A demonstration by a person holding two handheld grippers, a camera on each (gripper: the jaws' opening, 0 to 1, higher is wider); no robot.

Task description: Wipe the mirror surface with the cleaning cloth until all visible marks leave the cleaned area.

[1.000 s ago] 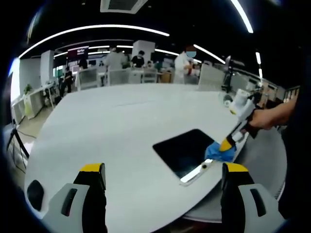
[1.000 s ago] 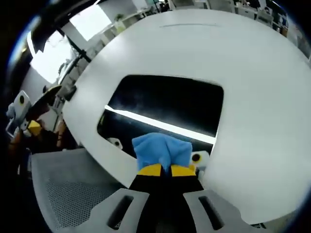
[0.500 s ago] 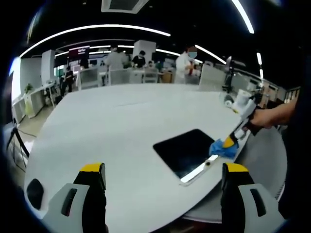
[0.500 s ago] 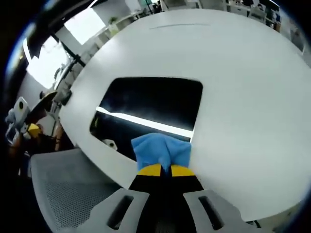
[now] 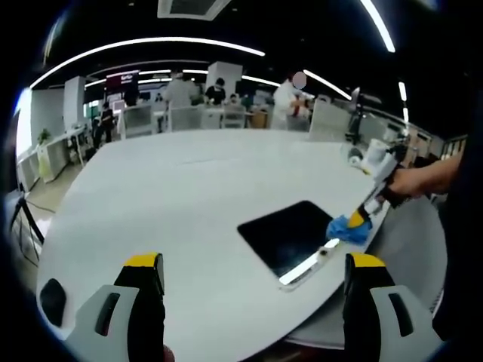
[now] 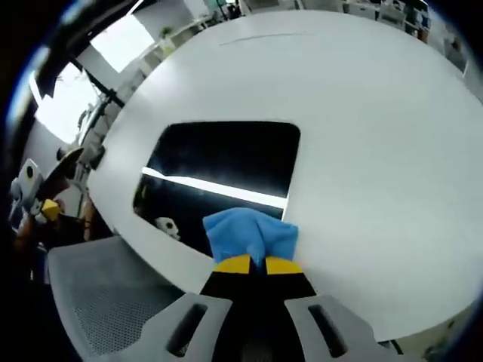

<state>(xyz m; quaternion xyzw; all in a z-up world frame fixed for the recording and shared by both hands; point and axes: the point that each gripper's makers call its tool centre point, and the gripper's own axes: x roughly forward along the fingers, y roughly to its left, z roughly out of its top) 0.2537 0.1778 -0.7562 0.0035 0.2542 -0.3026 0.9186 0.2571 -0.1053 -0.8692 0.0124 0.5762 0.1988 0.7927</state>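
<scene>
Mirror [image 6: 226, 162]: dark rectangular pane, flat on the white table [image 6: 377, 136], set close to the table's near edge by the grey mesh chair [image 6: 106, 294]. It reflects a bright ceiling light strip, so any marks on the glass are hard to judge.

Cleaning cloth [image 6: 250, 235]: blue, bunched, pinched between the closed jaws of the right gripper [image 6: 250, 264]. It is pressed on the mirror's corner nearest the table edge, the likely reason being to keep a soft pad, not the yellow tips, against the glass. From the left gripper view the same cloth [image 5: 349, 228] sits at the mirror's [image 5: 290, 234] right-hand corner, with the person's hand [image 5: 411, 183] behind the tool.

Left gripper [image 5: 253, 264]: jaws spread wide, holding nothing, hovering well apart from the mirror above the table's near edge; apparently kept back to watch the work and leave the wiping path free.

Surroundings: bare tabletop beyond the mirror; chair tucked under the near edge; office desks and standing people [image 5: 289, 98] past the far edge.

Obstructions: none on the pane itself. A small white fitting [image 6: 167, 225] shows at the mirror's near edge; whether it is a reflection or a part, I cannot tell.
</scene>
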